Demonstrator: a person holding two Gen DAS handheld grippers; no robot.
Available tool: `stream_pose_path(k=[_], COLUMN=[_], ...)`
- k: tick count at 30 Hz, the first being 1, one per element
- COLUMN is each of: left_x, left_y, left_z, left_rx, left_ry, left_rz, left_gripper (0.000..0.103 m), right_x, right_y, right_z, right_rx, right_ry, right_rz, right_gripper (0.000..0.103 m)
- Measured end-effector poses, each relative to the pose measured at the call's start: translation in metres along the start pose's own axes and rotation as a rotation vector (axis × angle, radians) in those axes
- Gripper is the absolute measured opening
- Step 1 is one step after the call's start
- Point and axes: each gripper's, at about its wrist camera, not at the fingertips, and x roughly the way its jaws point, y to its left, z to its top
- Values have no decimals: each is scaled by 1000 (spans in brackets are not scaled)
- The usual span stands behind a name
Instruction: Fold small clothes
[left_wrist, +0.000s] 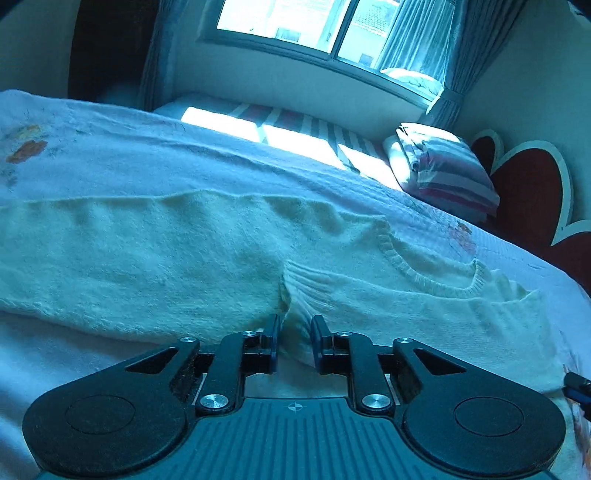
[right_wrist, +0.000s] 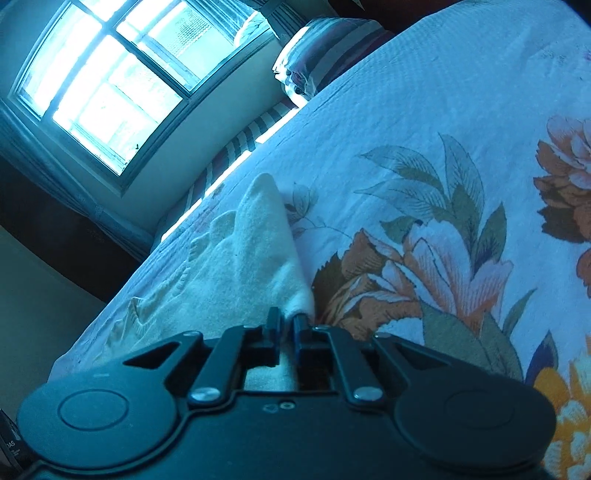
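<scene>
Cream knit sweater (left_wrist: 155, 258) lies spread across the bed on a white floral bedspread (left_wrist: 110, 147), neckline (left_wrist: 436, 275) toward the right in the left wrist view. A ribbed cuff (left_wrist: 306, 288) of a sleeve is folded in over the body, running down toward the camera.

L gripper (left_wrist: 294, 328) sits low over that sleeve end. Jaws part open w/ a clear gap; cream knit fills the gap, but can't tell if the pads actually press it. Looks loose, cloth not bunched at the tips.

R gripper (right_wrist: 287, 320) is at another part of the sweater (right_wrist: 236, 266), at its edge next to a big orange flower (right_wrist: 424, 266) printed on the bedspread (right_wrist: 406, 92). Jaws nearly closed, pinching a small fold of cream knit between the tips. Fabric rises from the pinch into a peaked ridge running away from the camera, so that part is lifted off the bed a bit; rest of the sweater lies flat to the left.

Background: window (left_wrist: 314, 26) w/ curtains, striped sheet (left_wrist: 314, 125) along the far side of the bed, striped pillow (left_wrist: 443, 170) near a red heart-shaped headboard (left_wrist: 528, 192). A bit of the R gripper shows at the right edge of the left wrist view.
</scene>
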Motion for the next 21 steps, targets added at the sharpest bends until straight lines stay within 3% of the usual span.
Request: stream_pose_path(k=[2, 4, 9, 11, 14, 17, 21], left_x=[-9, -6, 28, 28, 19, 19, 35], left_y=[1, -1, -1, -3, 3, 2, -2], left_z=[6, 15, 19, 21, 25, 32, 32], left_rx=[24, 58, 64, 82, 39, 66, 95], left_ry=[-59, -56, 64, 44, 6, -14, 20], left_rz=[41, 34, 71, 86, 97, 67, 77], left_gripper=[59, 60, 59, 59, 59, 59, 59], right_x=[-17, -24, 4, 22, 48, 50, 52], right_y=[3, 9, 26, 28, 27, 31, 46], right_z=[4, 11, 40, 47, 45, 46, 61], right_rx=[-50, -114, -209, -247, -297, -335, -345], right_ry=[-37, -77, -94, -68, 51, 41, -37], right_rz=[14, 11, -11, -32, -106, -108, -52], right_gripper=[19, 16, 16, 16, 16, 16, 18])
